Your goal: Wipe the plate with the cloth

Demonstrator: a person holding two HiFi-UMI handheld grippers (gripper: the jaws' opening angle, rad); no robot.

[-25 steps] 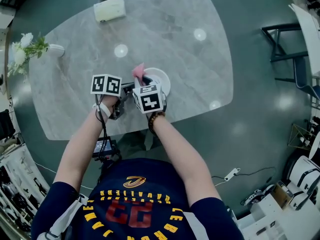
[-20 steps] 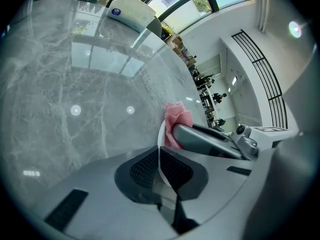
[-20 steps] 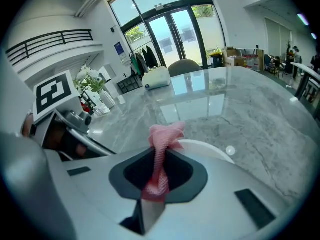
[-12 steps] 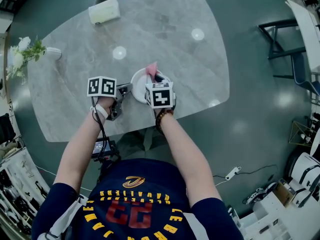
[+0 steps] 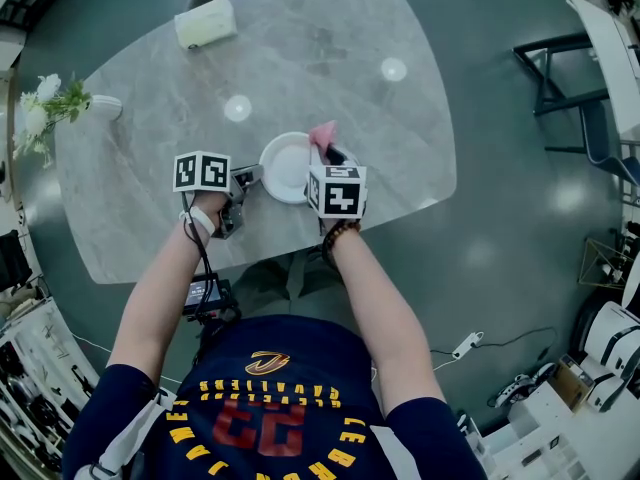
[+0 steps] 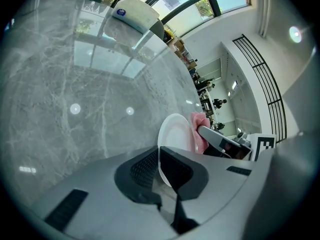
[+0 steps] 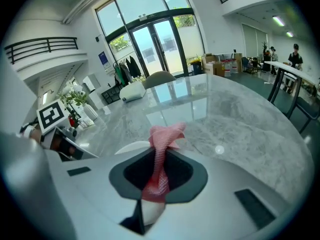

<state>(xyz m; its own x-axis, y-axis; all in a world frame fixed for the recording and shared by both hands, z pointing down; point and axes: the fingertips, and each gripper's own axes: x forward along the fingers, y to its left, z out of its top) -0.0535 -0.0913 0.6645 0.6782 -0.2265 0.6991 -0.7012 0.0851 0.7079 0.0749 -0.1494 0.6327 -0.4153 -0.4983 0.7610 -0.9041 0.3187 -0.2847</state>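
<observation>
Left gripper (image 5: 248, 176) pinched on the plate (image 5: 284, 154) left rim, right gripper (image 5: 330, 155) clamping pink cloth (image 5: 322, 132) at its right edge.

Both bare forearms reached forward side by side, the left tool (image 5: 248, 177) clamped on the rim of the plate (image 5: 285, 154) and the right tool (image 5: 330, 156) (marker cube uppermost) pinching the pink cloth (image 5: 322, 133) between its closed jaws.

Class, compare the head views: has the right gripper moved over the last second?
Yes. The right gripper, holding the cloth, has shifted right to the plate's right rim, farther from the box.
</observation>
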